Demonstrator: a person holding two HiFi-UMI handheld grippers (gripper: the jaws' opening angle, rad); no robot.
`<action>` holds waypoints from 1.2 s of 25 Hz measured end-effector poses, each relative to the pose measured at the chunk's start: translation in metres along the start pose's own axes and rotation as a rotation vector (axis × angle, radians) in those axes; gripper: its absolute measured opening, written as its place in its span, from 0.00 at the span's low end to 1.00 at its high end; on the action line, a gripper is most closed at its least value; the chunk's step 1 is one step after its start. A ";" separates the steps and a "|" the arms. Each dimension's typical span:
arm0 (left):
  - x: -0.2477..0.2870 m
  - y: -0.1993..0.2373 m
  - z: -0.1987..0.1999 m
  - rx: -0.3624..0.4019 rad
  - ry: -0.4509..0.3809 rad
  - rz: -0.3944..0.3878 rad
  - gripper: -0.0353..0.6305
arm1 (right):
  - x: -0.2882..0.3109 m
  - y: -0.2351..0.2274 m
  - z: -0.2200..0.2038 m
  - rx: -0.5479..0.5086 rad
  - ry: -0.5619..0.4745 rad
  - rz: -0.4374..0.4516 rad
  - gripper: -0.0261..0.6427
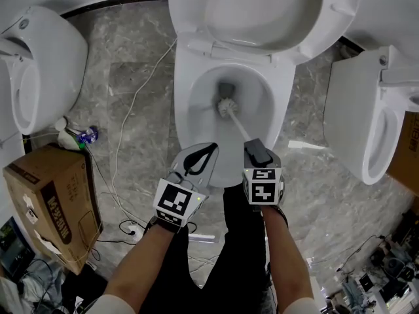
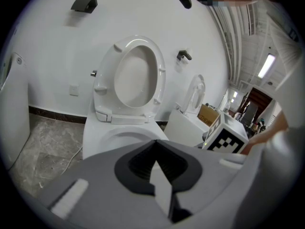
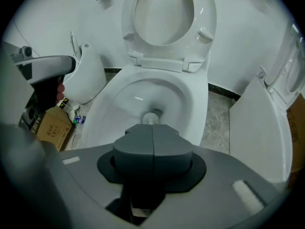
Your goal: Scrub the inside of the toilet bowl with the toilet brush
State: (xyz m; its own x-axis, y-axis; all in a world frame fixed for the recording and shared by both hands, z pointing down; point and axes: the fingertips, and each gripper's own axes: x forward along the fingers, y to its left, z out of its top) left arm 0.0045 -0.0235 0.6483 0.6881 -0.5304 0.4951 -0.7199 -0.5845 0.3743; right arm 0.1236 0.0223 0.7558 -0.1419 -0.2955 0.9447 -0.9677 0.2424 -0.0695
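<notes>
The white toilet bowl (image 1: 196, 113) stands open below me, its seat and lid (image 1: 308, 18) raised against the wall. A toilet brush (image 1: 226, 106) has its white bristle head down at the bowl's drain, and its handle slants back toward me. My right gripper (image 1: 256, 152) is shut on the upper end of that handle, over the bowl's front rim. In the right gripper view the brush head (image 3: 151, 117) shows just beyond the shut jaws (image 3: 152, 149). My left gripper (image 1: 198, 160) hovers open beside it at the front rim, holding nothing. It faces the raised seat (image 2: 136, 75).
Other white toilets stand close on the left (image 1: 39, 64) and right (image 1: 363, 116). A cardboard box (image 1: 55, 201) sits on the marble floor at lower left, with a white cable (image 1: 131, 120) trailing past it. Small clutter lies at the bottom right (image 1: 386, 267).
</notes>
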 end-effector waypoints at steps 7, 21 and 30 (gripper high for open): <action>-0.012 0.007 -0.004 -0.012 -0.006 0.015 0.06 | -0.002 0.029 0.004 0.116 -0.024 0.020 0.28; 0.014 0.033 -0.010 -0.017 -0.005 0.019 0.06 | 0.058 0.017 0.032 0.161 0.000 -0.060 0.28; 0.026 0.050 -0.009 -0.011 -0.009 0.034 0.06 | 0.095 0.017 0.040 0.158 0.007 -0.069 0.28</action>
State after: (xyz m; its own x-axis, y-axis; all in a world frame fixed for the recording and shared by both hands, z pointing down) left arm -0.0145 -0.0608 0.6866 0.6638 -0.5558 0.5005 -0.7440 -0.5589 0.3661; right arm 0.0854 -0.0383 0.8322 -0.0729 -0.3002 0.9511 -0.9959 0.0737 -0.0531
